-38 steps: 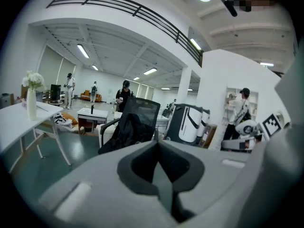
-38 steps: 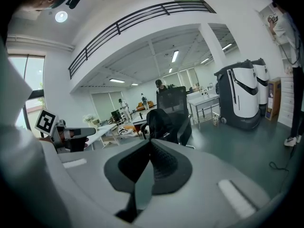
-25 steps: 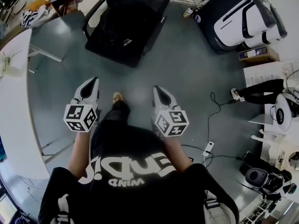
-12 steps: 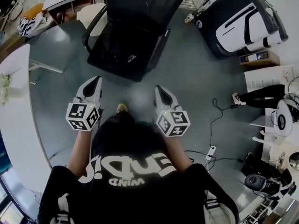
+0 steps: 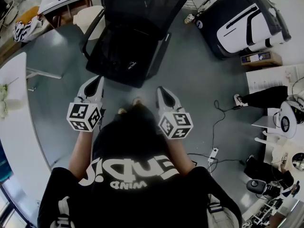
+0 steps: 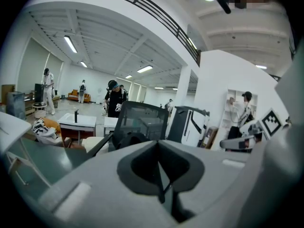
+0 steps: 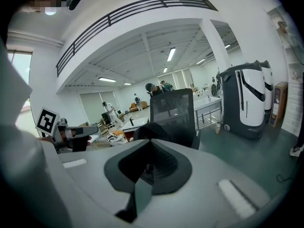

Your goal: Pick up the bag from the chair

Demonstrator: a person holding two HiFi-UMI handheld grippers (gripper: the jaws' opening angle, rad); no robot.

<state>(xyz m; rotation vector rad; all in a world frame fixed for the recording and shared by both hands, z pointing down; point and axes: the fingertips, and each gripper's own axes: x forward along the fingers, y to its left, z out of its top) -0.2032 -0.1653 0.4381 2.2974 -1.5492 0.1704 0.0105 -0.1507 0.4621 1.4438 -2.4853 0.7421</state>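
Note:
A black bag [image 5: 124, 61] with a small white logo lies on the seat of a black mesh-backed office chair [image 5: 142, 4], straight ahead of me in the head view. My left gripper [image 5: 96, 81] and right gripper [image 5: 160, 90] are held side by side at waist height, short of the seat's front edge and apart from the bag. Both are shut with nothing between the jaws. In the left gripper view the bag [image 6: 127, 139] shows as a dark hump just over the left gripper [image 6: 157, 144]. The right gripper view has the bag [image 7: 153, 131] above the right gripper [image 7: 151, 144].
A large black-and-white machine [image 5: 244, 20] stands right of the chair. A white curved table [image 5: 16, 118] runs along the left. Cables and a power strip [image 5: 212, 152] lie on the grey floor at the right. Another person's legs [image 5: 261, 95] show far right.
The chair and bag have drawn nearer to the grippers as the person steps forward. Both grippers keep their pose and stay shut.

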